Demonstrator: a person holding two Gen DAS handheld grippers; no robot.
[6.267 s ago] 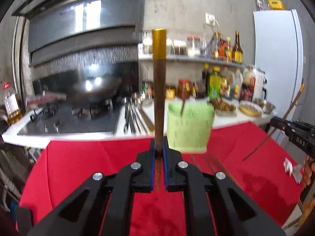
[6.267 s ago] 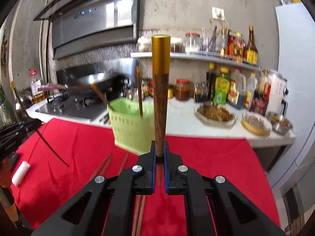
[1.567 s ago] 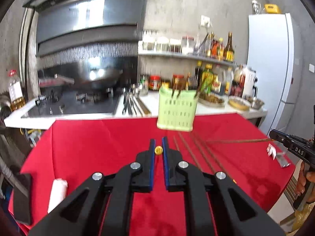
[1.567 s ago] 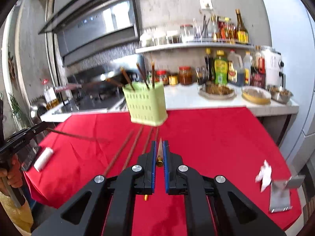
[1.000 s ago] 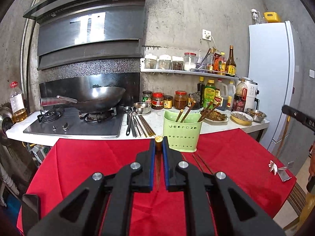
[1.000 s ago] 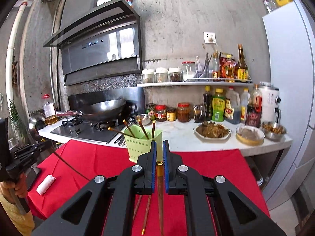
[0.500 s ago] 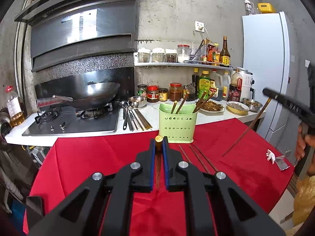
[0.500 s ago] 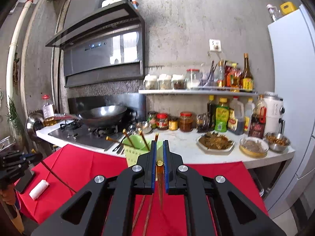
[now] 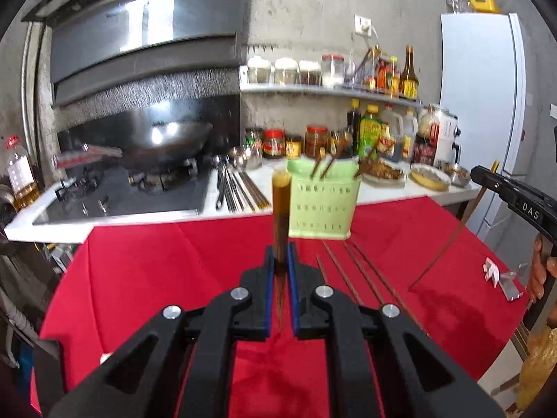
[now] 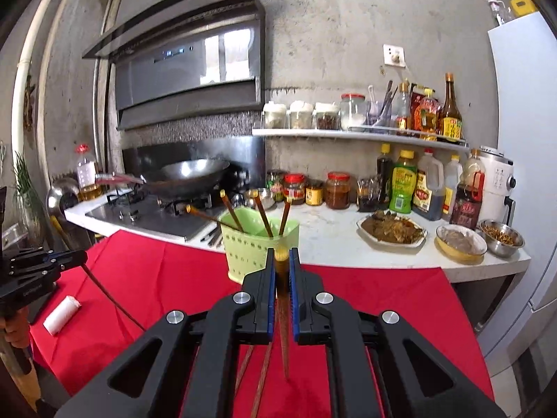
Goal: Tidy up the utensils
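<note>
My left gripper [image 9: 280, 254] is shut on a brown chopstick [image 9: 280, 209] with a gold cap, which stands up in front of the green holder [image 9: 322, 205]. The holder has several chopsticks [image 10: 259, 214] in it. Three loose chopsticks [image 9: 351, 271] lie on the red cloth [image 9: 167, 261] just right of my left gripper. My right gripper [image 10: 281, 261] is shut on another gold-capped chopstick [image 10: 283, 331] whose thin tip points down at the cloth. The holder [image 10: 261, 247] stands close behind it. Each gripper shows at the edge of the other's view, the right gripper [image 9: 511, 195] and the left gripper [image 10: 45, 261].
Behind the cloth runs a white counter [image 10: 334, 240] with a stove and wok [image 9: 163, 139], metal utensils [image 9: 233, 188], jars, bottles and food dishes [image 10: 391, 231]. A fridge [image 9: 480, 97] stands right. A white roll [image 10: 62, 313] and a paper scrap [image 9: 492, 270] lie on the cloth.
Both grippers have sunk a little and come closer to the holder. The left chopstick now stands taller in its view. Both grips are unchanged.
</note>
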